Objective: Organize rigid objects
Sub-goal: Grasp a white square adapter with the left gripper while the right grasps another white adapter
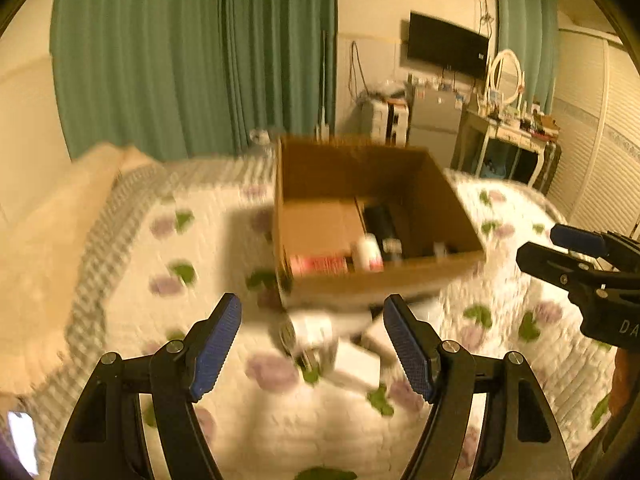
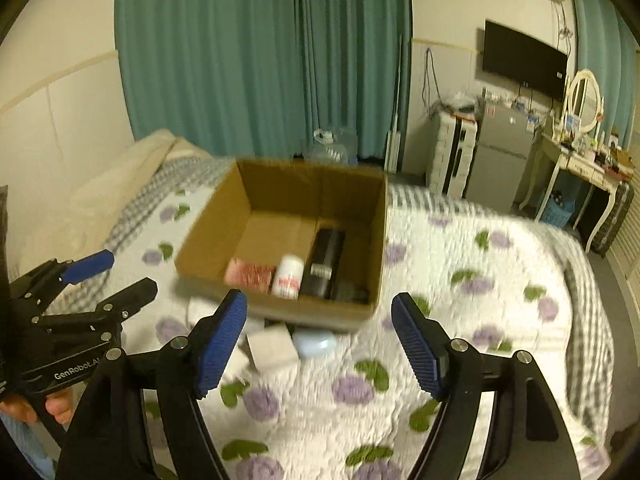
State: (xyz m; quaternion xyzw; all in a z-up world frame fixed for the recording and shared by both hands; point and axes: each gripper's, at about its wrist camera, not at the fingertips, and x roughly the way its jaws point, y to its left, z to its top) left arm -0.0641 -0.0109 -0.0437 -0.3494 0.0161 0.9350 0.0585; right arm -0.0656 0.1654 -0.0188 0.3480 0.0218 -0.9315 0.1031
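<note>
Grippers hovering wide apart and empty above loose items beside the cardboard box point(image 2: 280, 312)

Left gripper point(image 1: 312, 344) and right gripper point(image 2: 320, 340) both gape, holding nothing; best to descend squarely over the white box point(image 2: 273, 347) on the quilt point(image 2: 460, 280), close on its flat sides, then lift over the box's near wall. Motion blur smears the pale blue item point(image 2: 315, 342) and others under the wall, and the box's contents partly hide behind its rim

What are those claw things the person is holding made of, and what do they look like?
Both the left gripper and right gripper are matte black, angular frames with silver bolts. Each of the two fingers ends in a ribbed blue pad. White lettering on the left one's side reads "GenRobot". No cables show.
</note>
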